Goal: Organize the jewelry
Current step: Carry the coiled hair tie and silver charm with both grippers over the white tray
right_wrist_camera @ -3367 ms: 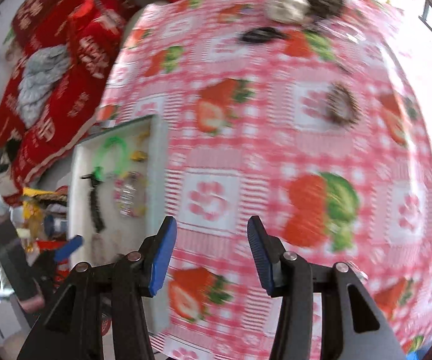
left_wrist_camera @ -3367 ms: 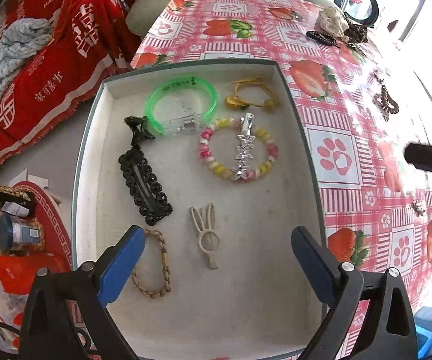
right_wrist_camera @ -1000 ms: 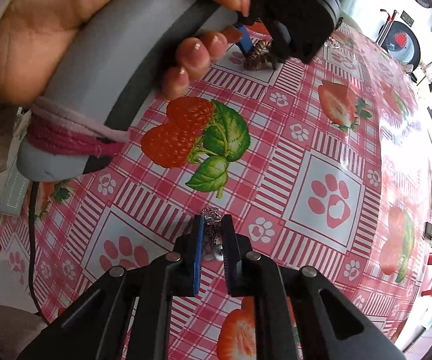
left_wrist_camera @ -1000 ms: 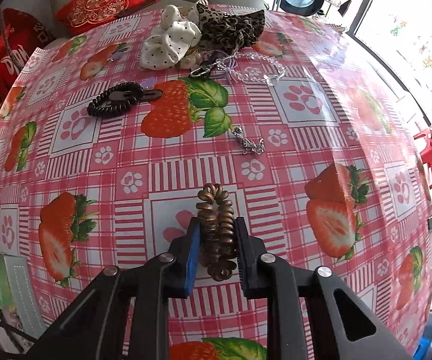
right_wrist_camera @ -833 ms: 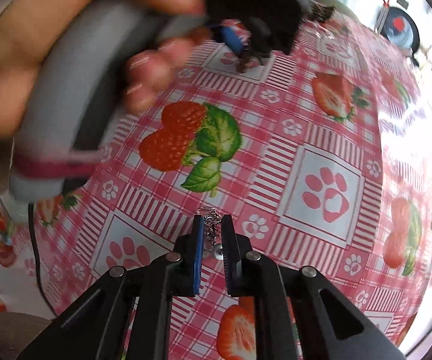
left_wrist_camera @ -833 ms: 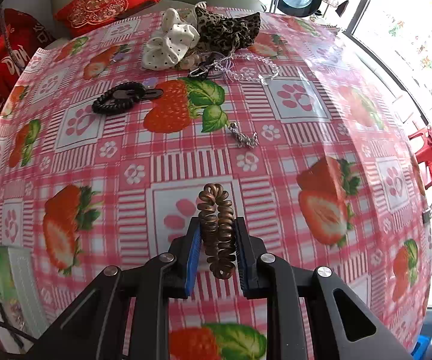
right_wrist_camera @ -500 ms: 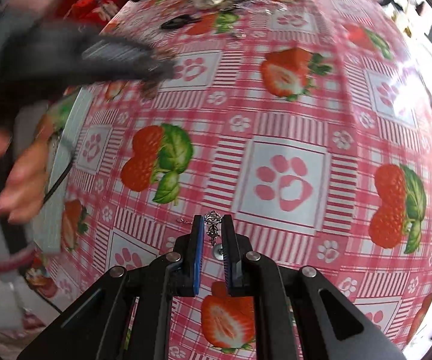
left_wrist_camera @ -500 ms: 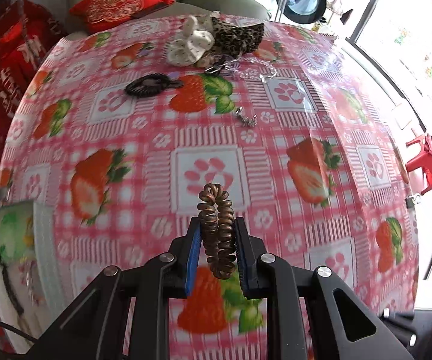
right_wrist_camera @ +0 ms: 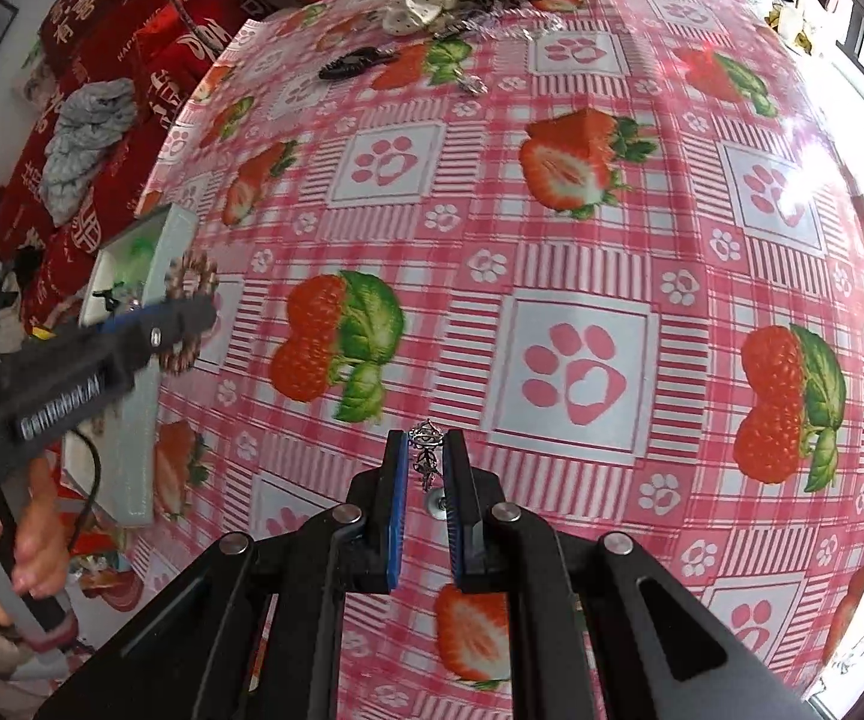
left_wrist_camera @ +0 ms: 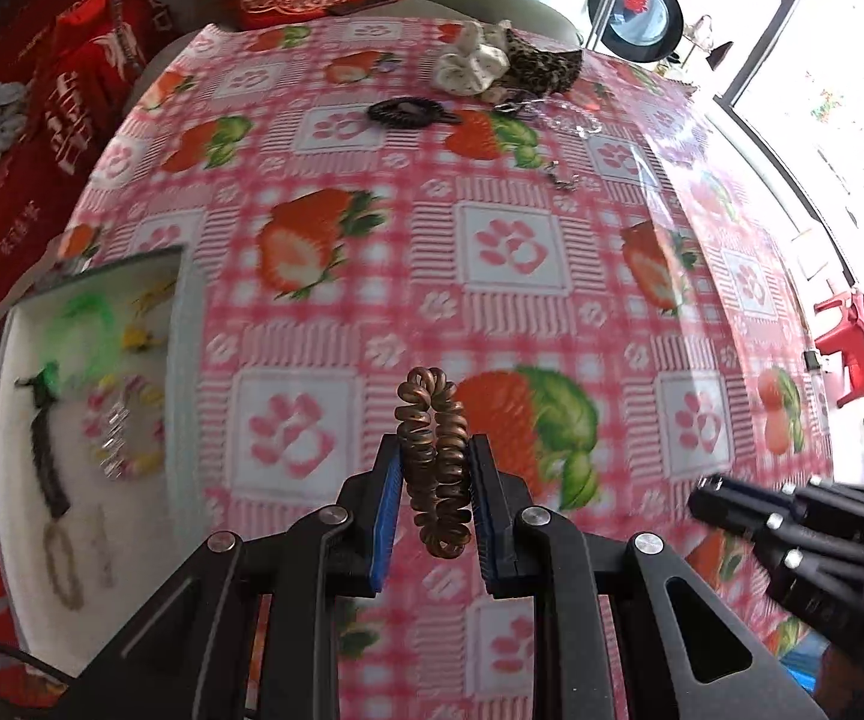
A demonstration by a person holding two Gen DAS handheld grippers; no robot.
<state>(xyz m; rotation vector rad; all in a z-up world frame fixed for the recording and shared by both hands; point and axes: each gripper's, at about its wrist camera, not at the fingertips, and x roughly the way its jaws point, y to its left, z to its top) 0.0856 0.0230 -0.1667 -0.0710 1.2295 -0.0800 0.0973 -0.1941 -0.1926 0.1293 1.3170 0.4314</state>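
My left gripper is shut on a bronze spiral hair tie and holds it above the strawberry tablecloth, to the right of the white tray. The tray holds a green bangle, a beaded bracelet, a black clip and other pieces, all blurred. My right gripper is shut on a small silver charm above the cloth. In the right wrist view the left gripper with the hair tie is at the left, by the tray's edge.
At the table's far end lie a black hair tie, a white scrunchie, a leopard scrunchie, a clear bead bracelet and a small silver piece. Red cushions lie at the left.
Both grippers have moved left toward the tray with their pieces held. The tray has come further into the left wrist view.
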